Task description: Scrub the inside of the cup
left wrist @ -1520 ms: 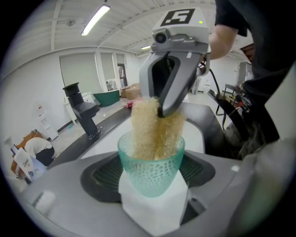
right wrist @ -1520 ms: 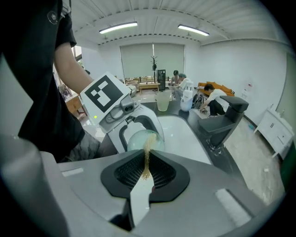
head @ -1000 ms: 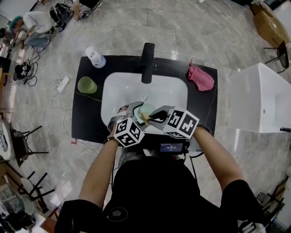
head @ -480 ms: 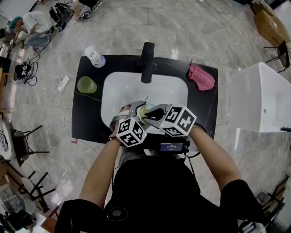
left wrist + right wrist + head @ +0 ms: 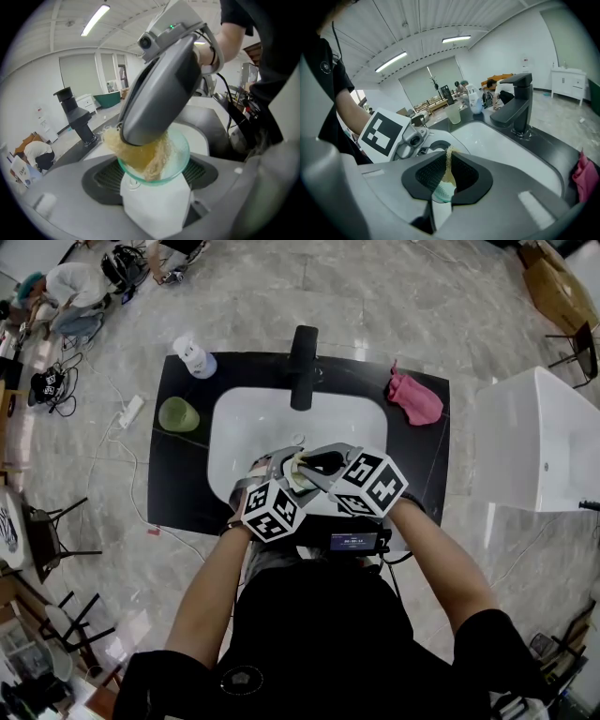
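1. The cup point(image 5: 176, 159) is above the sink point(image 5: 253, 418), near its front edge, with its mouth tilted up toward the right tongs.
2. The left tongs point(image 5: 154, 185) grip the cup from both sides.
3. The right tongs point(image 5: 449, 174) are closed on a fibrous scrubber point(image 5: 140, 157), which sits inside the cup mouth.
4. Step in hand, as judged: scrubbing the inner wall.
5. The next move calls for sweeping the scrubber round the wall and down to the base. The left grip must hold firm so the glass does not twist.
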The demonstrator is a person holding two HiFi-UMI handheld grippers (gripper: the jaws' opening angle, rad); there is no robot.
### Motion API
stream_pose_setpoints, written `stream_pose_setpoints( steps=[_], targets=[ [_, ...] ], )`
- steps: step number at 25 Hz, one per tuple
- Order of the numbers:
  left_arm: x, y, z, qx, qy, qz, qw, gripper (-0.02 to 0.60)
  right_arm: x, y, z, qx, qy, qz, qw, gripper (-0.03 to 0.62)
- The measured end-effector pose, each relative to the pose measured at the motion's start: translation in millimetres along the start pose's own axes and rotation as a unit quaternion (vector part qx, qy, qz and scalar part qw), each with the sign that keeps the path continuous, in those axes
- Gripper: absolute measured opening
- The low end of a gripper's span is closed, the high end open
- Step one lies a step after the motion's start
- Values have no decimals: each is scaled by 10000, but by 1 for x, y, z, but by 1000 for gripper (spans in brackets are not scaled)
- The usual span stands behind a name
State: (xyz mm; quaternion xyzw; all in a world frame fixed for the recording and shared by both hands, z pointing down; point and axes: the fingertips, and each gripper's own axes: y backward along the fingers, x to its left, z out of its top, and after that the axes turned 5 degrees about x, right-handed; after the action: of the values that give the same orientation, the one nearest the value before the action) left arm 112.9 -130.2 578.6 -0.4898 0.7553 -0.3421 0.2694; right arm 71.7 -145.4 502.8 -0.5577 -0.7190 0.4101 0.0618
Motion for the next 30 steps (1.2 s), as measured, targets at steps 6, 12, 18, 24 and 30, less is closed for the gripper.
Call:
stream_pose_setpoints(
  steps=[6,12,18,24,30],
  targets=[
    [0,2,-3,-22,140,-24,9999,371,-13,7,-1,26,237,-349,9991,41],
    [1,5,-8,-16,209,-1,9998,371,-22,15,-15,410,658,-491,9958,41],
    [5,11,-12,0,145,56,9999,371,-21,21,-26,574,626,-382,9957,41],
    [13,11,-13,55,73,156,9998,371,-12,14,-30,594,510,-169,9968,40],
    [10,8,-5,40,-124,138,9998,371,2,5,-30,675,474,141,9965,40]
  ],
)
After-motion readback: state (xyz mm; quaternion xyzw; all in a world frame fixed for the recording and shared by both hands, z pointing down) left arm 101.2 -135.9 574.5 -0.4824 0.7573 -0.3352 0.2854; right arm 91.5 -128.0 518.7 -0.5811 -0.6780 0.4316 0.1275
